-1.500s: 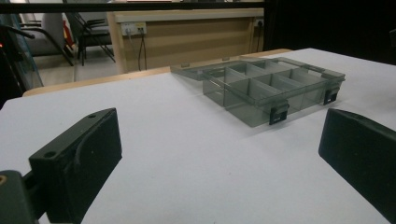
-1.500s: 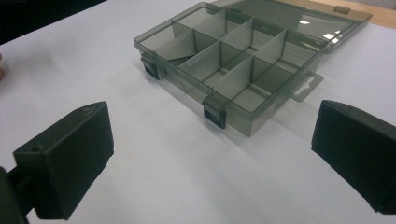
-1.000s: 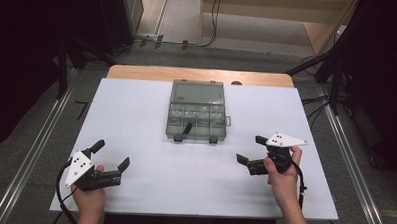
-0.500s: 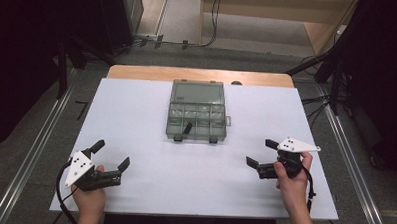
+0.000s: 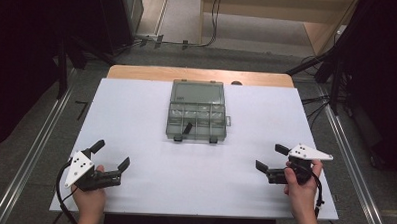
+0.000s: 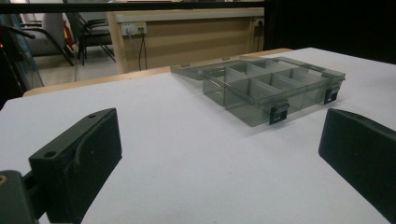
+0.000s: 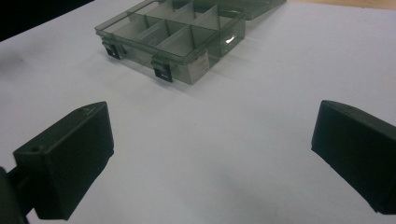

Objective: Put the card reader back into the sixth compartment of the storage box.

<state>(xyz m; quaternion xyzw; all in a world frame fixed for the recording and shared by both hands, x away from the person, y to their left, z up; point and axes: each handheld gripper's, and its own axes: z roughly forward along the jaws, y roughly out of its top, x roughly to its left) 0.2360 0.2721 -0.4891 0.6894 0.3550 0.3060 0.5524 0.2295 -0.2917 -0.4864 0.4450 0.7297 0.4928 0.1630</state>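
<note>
Clearly, a white desk (image 5: 151,115) carries one smoky transparent organizer box (image 5: 197,112), which lies open in the middle of the far half, with its lid folded flat toward the far edge. The box is divided in small compartments. One dark small thing (image 5: 187,128) lies in a near compartment, left of the middle; from the high view it is too small to tell what it is, and in the two gripper views I cannot make it out through the tinted walls. Two black latches (image 6: 279,113) hang on the near wall of the box.

The left claw (image 5: 110,155) rests near the near left corner of the desk, held by the left hand (image 5: 90,198), with its jaws wide apart and nothing between them. In the left gripper view both jaws are cut off by the picture's edge, and the box stands well apart beyond them, toward the right.

The right claw (image 5: 271,158) is at the near right side, held by the right hand (image 5: 300,184); its jaws are also spread wide, with only bare desk between. In the right gripper view the box is at the far left, its lid cut off at the top edge. The background beyond the desk is dark at both sides, so little there can be made out.
</note>
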